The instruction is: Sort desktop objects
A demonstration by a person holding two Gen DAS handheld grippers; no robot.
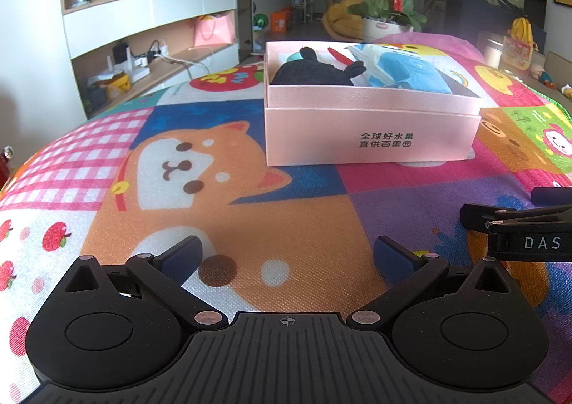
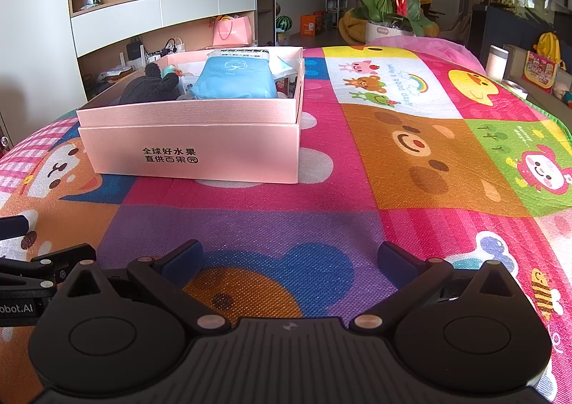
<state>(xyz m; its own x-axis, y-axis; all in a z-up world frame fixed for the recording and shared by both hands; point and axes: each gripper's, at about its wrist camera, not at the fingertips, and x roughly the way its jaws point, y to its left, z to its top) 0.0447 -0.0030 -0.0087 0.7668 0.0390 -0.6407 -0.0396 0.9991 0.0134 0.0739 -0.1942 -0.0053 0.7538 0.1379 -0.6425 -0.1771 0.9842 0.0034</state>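
A: How are the tools set?

B: The left tool [image 1: 286, 257] and the right tool [image 2: 289, 259] are spread wide, with nothing pinched.

A: Where are the things?

B: A black plush toy [image 1: 311, 73] and a blue pack [image 2: 236, 77] are seen inside the pink box [image 2: 189, 150]. No loose thing is seen on the bench [image 2: 411, 168] beside the box.

A: So what should be done?

B: Probably little is left. The tools should be kept low, away from the box. The flower pot [image 2: 388, 30] behind the box should not be bumped.

A bright patchwork cartoon mat [image 1: 221, 168] covers the whole surface, dog and bear faces all over it, and sitting squarely on it is one pink box [image 1: 368, 134] with black printed characters on its front.
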